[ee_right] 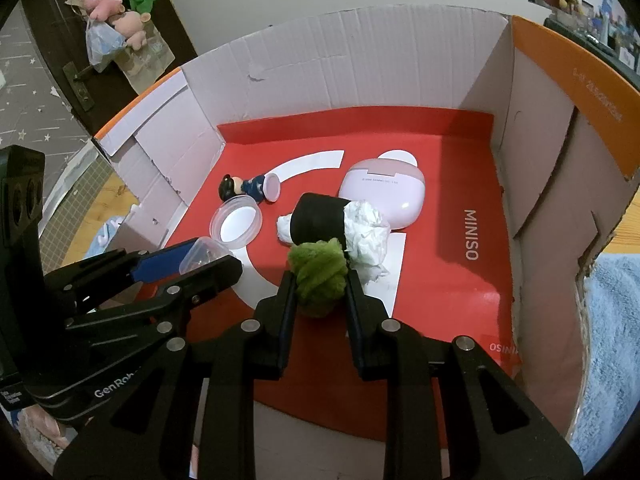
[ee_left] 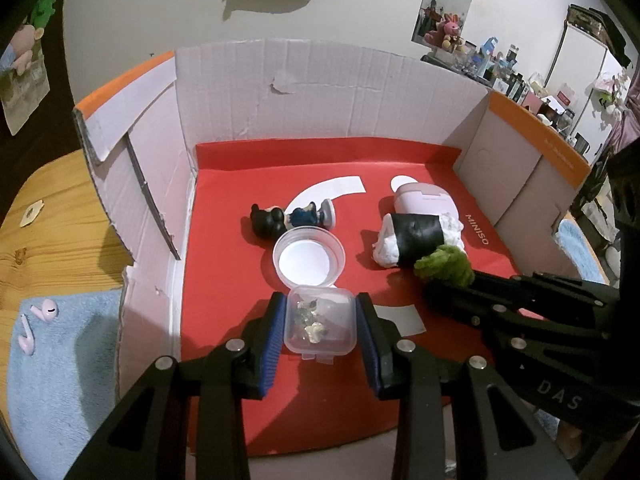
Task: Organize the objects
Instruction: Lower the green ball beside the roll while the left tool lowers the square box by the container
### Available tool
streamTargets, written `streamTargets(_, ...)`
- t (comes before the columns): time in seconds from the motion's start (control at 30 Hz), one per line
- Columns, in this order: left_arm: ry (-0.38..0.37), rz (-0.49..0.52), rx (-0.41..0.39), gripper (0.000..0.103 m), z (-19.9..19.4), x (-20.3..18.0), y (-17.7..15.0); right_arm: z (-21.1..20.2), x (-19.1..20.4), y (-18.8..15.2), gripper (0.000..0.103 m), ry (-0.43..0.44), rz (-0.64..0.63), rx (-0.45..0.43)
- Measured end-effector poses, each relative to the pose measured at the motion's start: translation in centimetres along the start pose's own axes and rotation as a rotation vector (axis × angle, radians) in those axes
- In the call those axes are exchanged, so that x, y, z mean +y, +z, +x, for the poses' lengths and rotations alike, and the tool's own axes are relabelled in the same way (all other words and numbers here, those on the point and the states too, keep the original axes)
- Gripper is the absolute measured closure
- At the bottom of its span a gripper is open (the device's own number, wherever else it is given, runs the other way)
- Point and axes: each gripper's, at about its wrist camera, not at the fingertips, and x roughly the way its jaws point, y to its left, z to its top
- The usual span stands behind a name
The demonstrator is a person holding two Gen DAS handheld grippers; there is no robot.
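**Desk:** While both tools hang over the box, what does each one hold?

**Photographer:** The left gripper [ee_left: 321, 322], black with blue pads, pinches a small clear square plastic case [ee_left: 320, 320] with pale bits inside, one pad pressed on each side. The right gripper [ee_right: 319, 280] clamps a fuzzy green pom-pom ball [ee_right: 318, 280] between its black fingers.

**Desk:** Where do those two things sit?

**Photographer:** Both are low over the front of a red paper sheet [ee_left: 224, 280] printed with white shapes and the word MINISO, which lines the floor of an open white cardboard box with orange edges [ee_left: 320, 92]. The case is left of centre, the ball further right.

**Desk:** And beyond the tools?

**Photographer:** Just past the case lies a round clear plastic lid [ee_left: 309, 257]. Behind it a small dark-haired figurine in blue [ee_left: 292, 218] lies on its side. Touching the green ball is a white crumpled paper wad wrapped in a black band [ee_left: 416, 242], and behind that a pale pink rounded earbud case [ee_left: 426, 202].

**Desk:** Outside the box?

**Photographer:** Left of it, two pink earbuds [ee_left: 38, 322] rest on a light blue towel [ee_left: 64, 380] spread over a wooden tabletop [ee_left: 52, 220].
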Motion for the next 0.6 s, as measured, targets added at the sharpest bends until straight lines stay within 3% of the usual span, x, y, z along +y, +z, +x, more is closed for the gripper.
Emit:
streamTargets(0.17,-0.002,-0.003,0.001,0.067,0.0,0.0,0.0,-0.1,0.0,-0.2,0.08,0.006,-0.002,0.0)
streamTargets(0.33,0.001,-0.004,-0.003,0.058,-0.1,0.0,0.0,-0.2,0.1,-0.3,0.079,0.014,0.003,-0.001)
streamTargets(0.5,0.001,-0.011,-0.009,0.056,-0.4,0.2,0.0,-0.7,0.2,-0.4,0.055,0.013,0.002,-0.014)
streamTargets(0.6,0.006,-0.005,-0.016,0.056,-0.4,0.1,0.0,-1.0,0.1,-0.5,0.053,0.011,0.004,-0.024)
